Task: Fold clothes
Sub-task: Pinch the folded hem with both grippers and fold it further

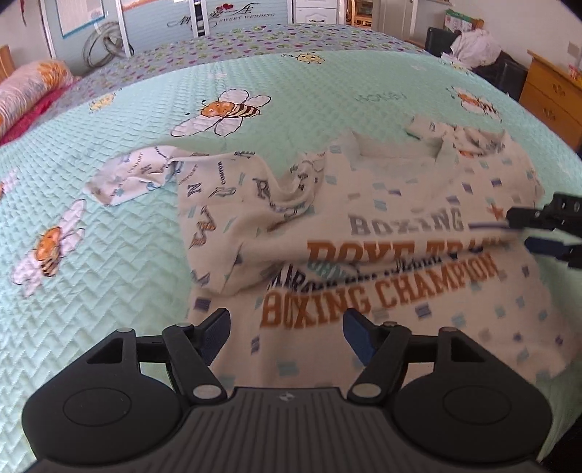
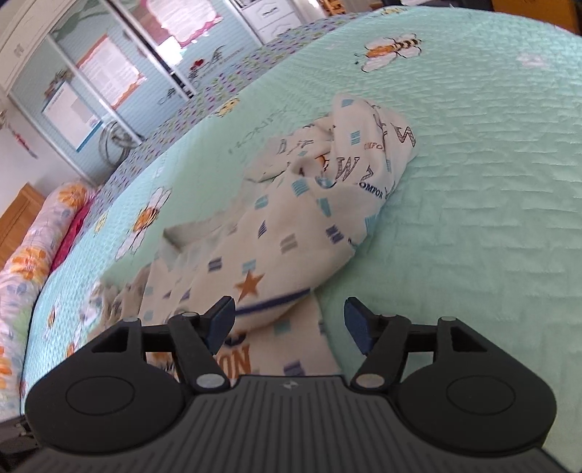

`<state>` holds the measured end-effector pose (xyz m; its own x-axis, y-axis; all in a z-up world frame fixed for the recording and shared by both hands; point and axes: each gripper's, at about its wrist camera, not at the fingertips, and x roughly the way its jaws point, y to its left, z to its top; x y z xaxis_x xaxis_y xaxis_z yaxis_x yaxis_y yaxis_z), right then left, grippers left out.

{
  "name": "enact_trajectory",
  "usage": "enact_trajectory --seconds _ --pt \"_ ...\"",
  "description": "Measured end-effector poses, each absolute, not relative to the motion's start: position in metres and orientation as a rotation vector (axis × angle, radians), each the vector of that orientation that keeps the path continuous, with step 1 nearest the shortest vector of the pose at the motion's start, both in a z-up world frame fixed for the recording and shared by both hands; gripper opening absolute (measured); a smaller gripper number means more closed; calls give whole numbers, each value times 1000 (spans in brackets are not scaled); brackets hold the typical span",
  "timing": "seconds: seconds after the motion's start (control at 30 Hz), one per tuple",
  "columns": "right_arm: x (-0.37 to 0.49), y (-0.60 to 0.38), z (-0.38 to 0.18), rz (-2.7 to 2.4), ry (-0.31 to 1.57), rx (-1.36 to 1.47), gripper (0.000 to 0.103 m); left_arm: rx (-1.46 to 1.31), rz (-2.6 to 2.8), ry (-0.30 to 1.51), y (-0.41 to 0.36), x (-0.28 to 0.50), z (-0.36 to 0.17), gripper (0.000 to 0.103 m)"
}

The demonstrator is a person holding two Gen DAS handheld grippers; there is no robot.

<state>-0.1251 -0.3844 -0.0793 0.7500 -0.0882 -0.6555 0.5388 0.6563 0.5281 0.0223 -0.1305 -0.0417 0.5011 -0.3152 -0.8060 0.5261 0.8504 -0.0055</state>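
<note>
**Soft shirt, loose on the bed**

Mint quilted bed cover point(image 1: 120, 262), printed with bees, lies under everything; a wardrobe point(image 1: 225, 18) stands behind. On it the shirt point(image 1: 363, 233) is spread but crumpled, cream knit with small blocks and orange letters. I judge it light, limp and not slippery, so it will sag wherever I lift it. My left tongs point(image 1: 285, 334) hang spread above its lower part, pinching nothing. My right tongs point(image 2: 289, 320) are spread too, over a blue-striped edge point(image 2: 271, 305), which seems good to take.
</note>
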Motion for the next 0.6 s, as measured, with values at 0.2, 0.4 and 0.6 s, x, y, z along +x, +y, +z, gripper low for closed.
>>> enact_trajectory --seconds 0.2,0.4,0.6 --pt "-96 -387 -88 -358 650 753 4 168 -525 954 -146 63 -72 74" --pt "-137 -367 -64 -307 564 678 4 84 -577 935 -101 31 -60 12" --pt "-191 -363 -57 -307 591 654 30 46 -551 967 -39 -18 -61 38"
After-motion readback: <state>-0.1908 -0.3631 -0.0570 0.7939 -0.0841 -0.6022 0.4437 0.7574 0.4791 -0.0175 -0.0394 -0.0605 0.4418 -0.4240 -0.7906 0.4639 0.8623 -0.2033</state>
